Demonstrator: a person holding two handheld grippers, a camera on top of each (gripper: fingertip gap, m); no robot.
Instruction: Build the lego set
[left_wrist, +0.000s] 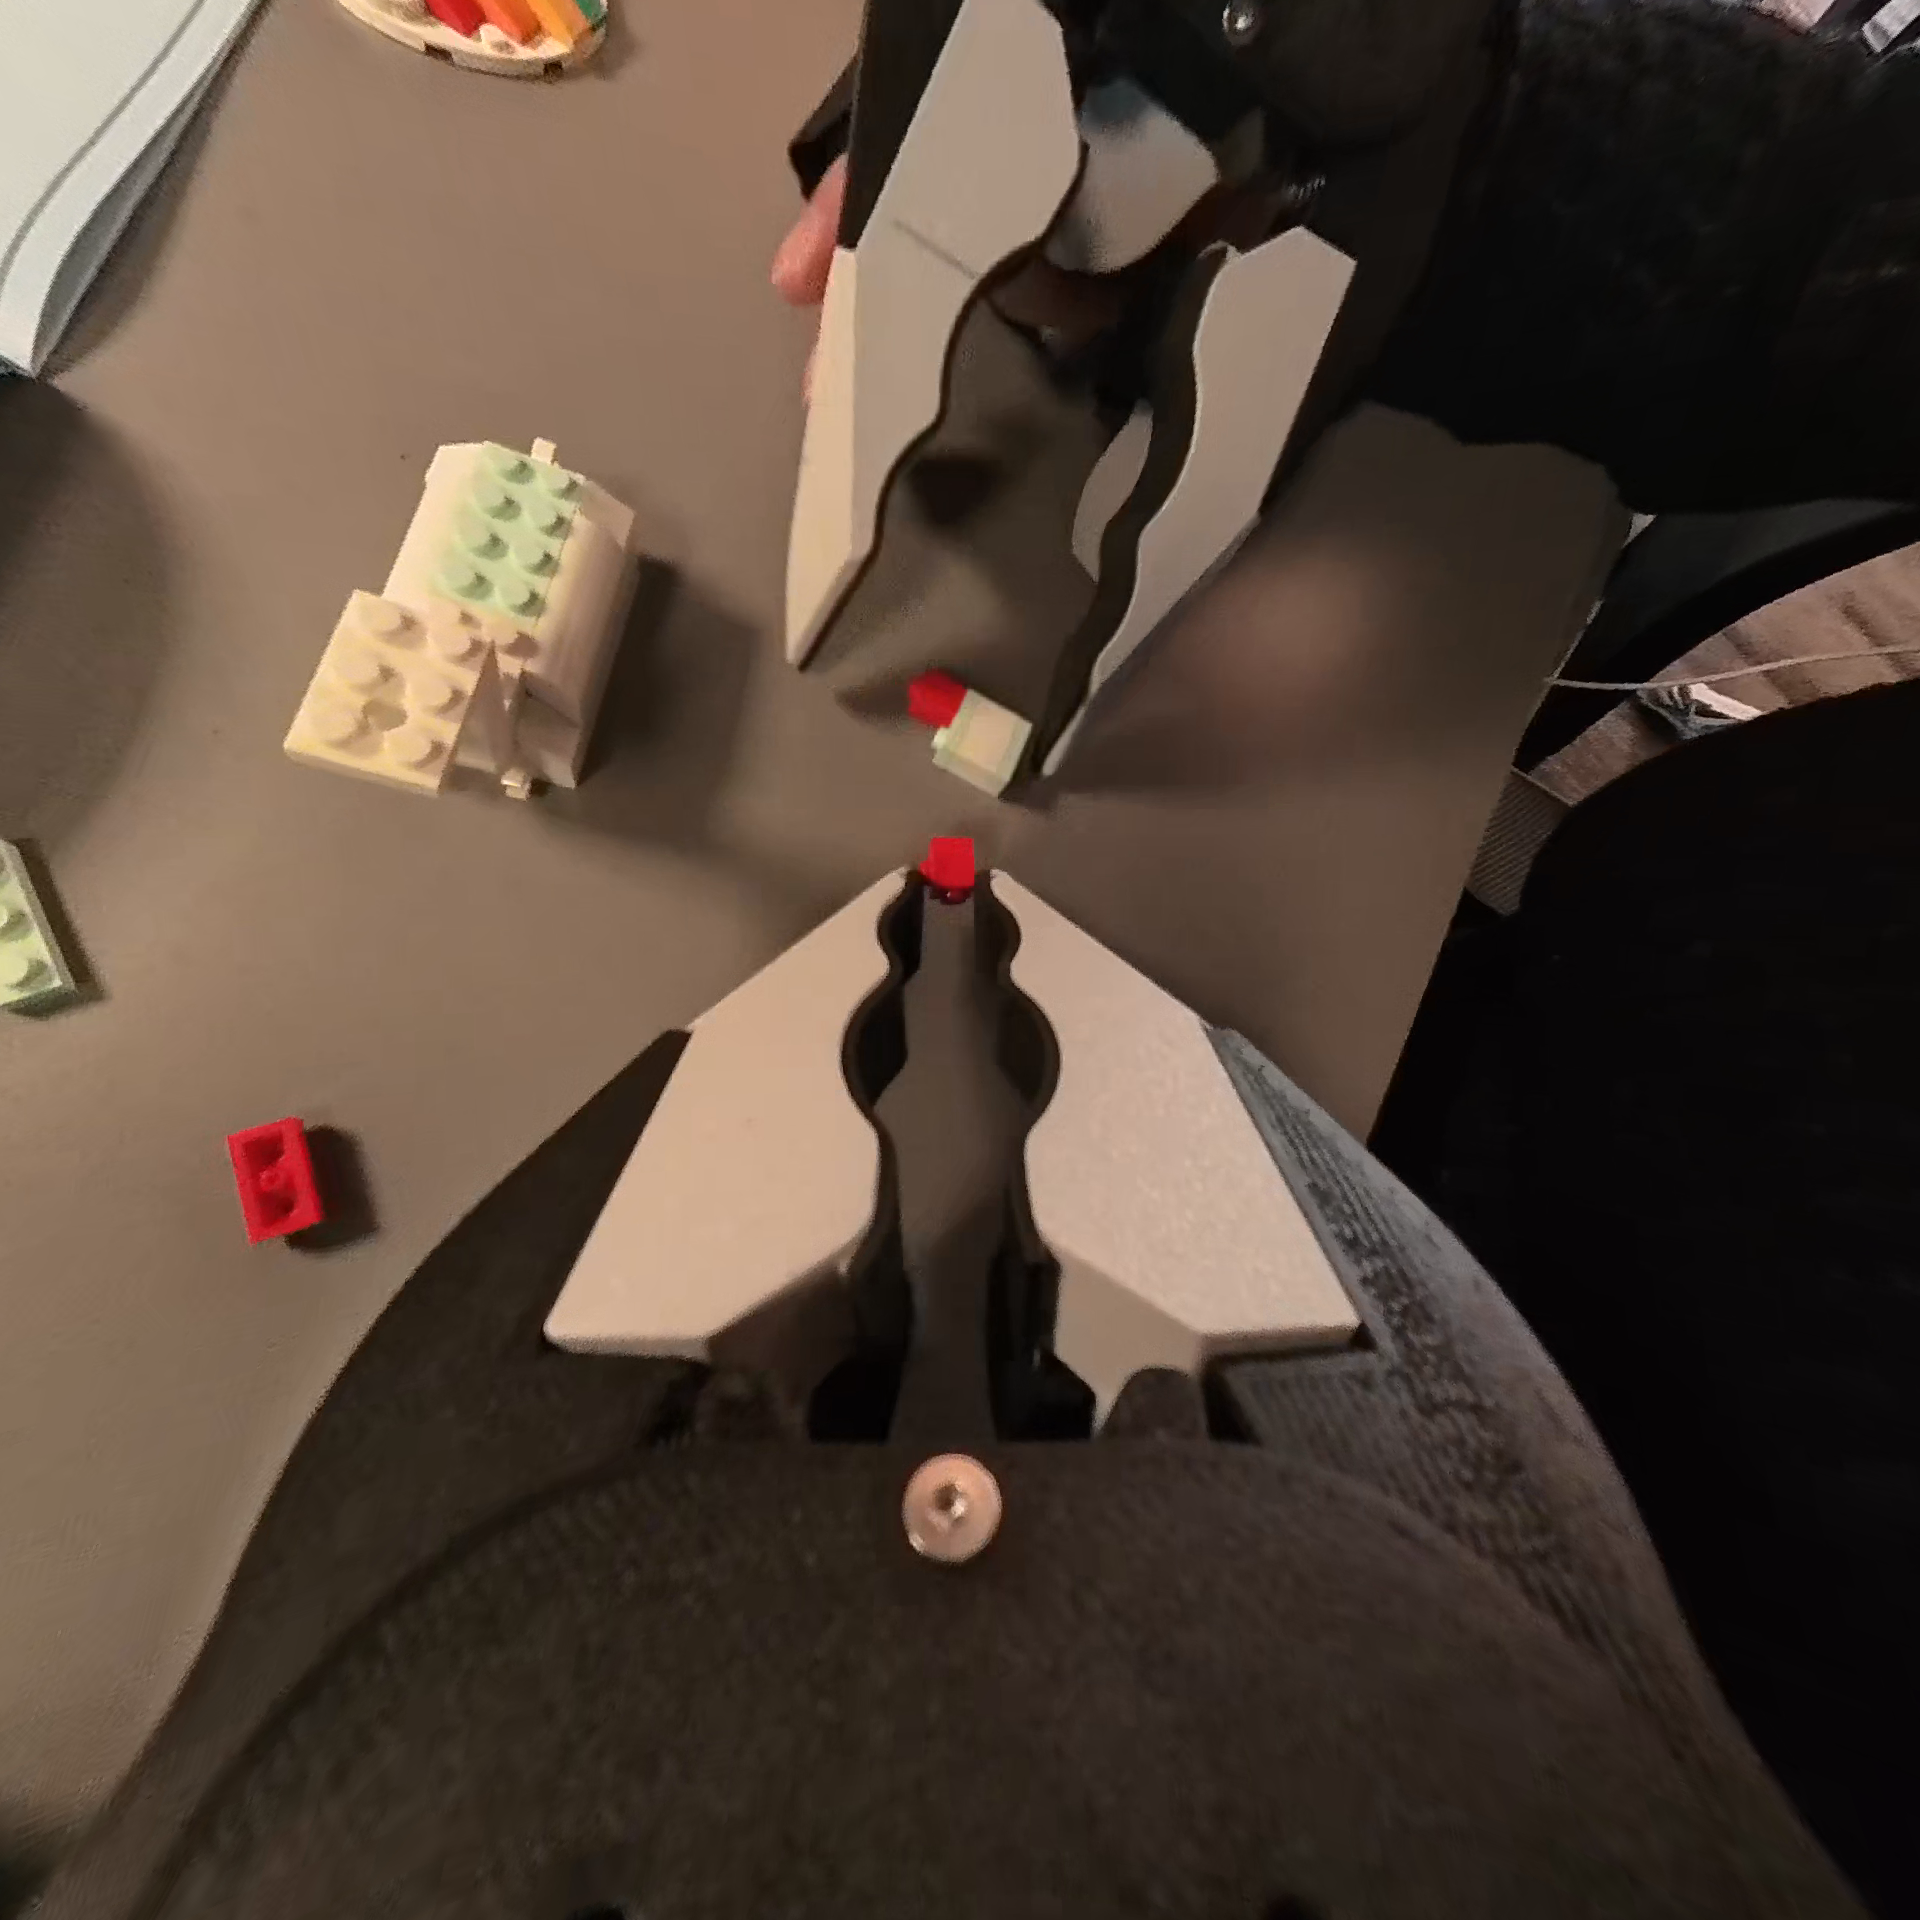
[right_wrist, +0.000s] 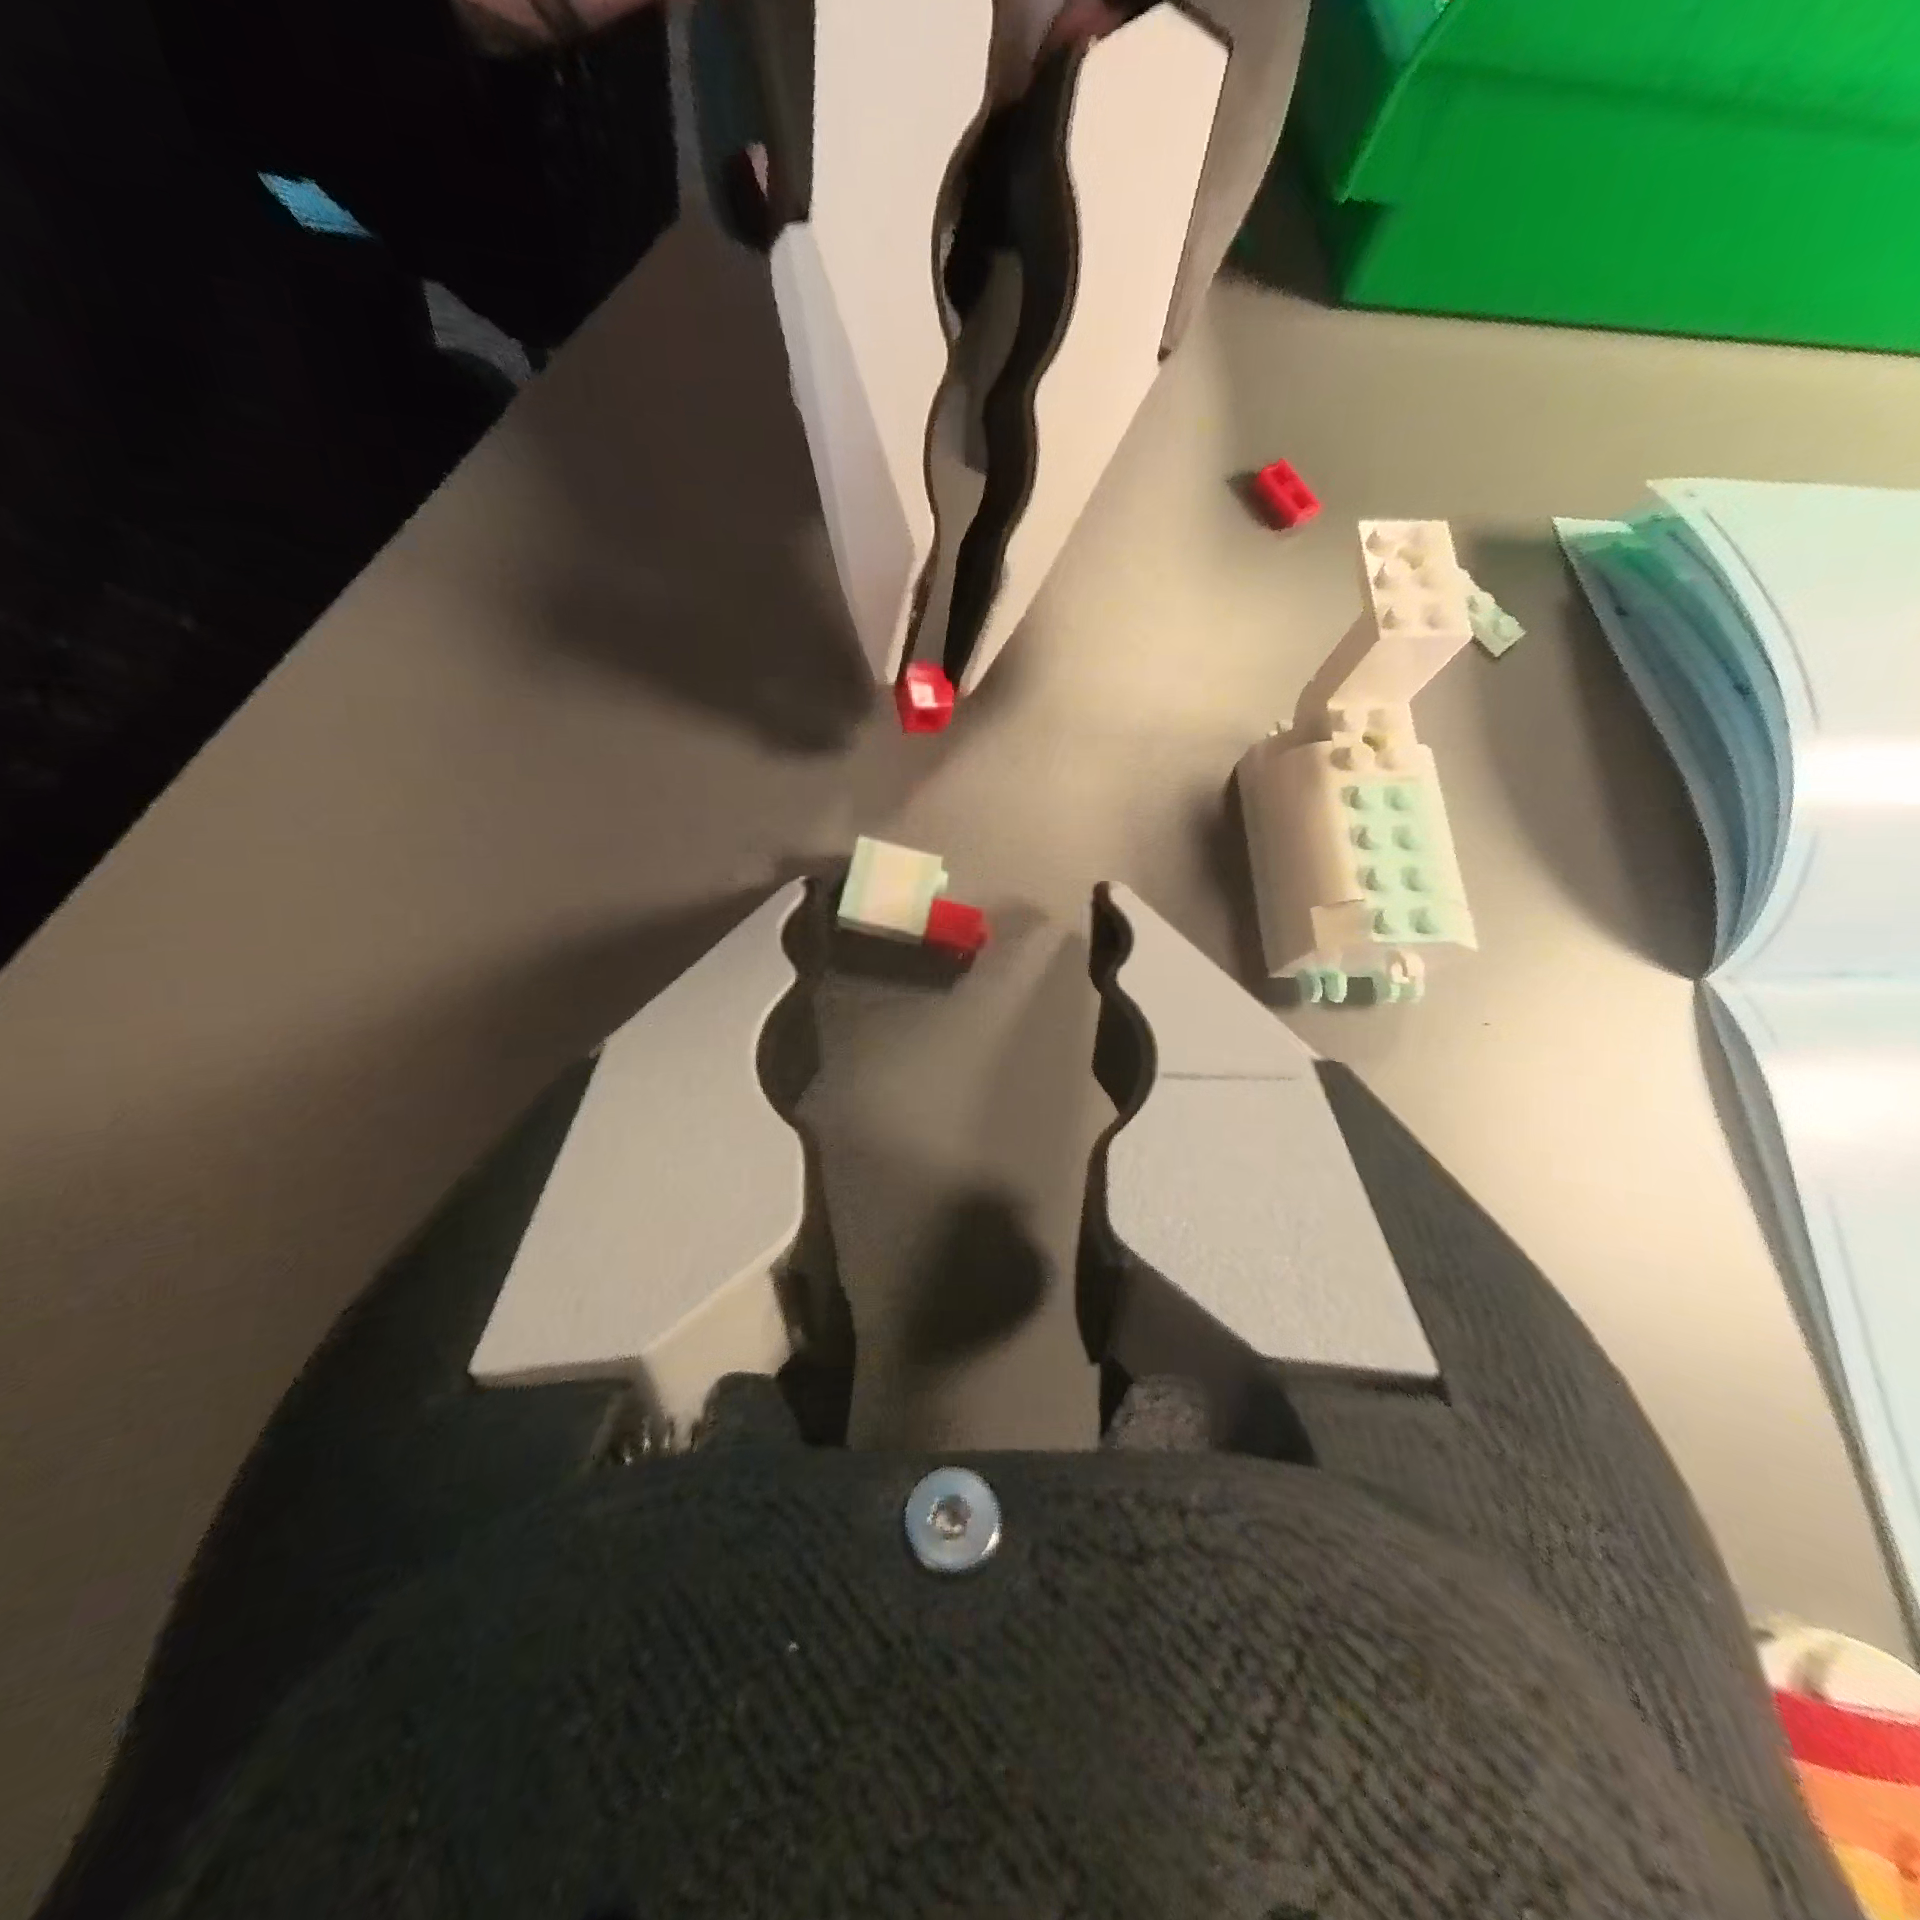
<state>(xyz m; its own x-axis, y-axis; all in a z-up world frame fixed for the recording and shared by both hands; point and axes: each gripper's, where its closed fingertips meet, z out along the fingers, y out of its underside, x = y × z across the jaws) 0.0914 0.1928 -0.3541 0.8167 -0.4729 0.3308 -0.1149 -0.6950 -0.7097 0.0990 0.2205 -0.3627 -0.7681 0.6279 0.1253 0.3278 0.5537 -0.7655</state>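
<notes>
Two grippers (left_wrist: 948, 883) (right_wrist: 951, 899); three red bricks (left_wrist: 275, 1179); one white-green model (left_wrist: 488, 623).

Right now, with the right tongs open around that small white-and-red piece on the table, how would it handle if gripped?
The white-and-red piece looks like rigid plastic, so it likely won't flex. It is tiny beside the right tongs, so probably very light and apt to skid if nudged. Its red stub seems only pressed on and might pop off under a skewed squeeze.

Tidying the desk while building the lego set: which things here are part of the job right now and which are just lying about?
In use: left gripper, small red piece, right gripper, mint-and-red piece, white model.

Lying about: red brick, mint plate, green box, booklet.
</notes>
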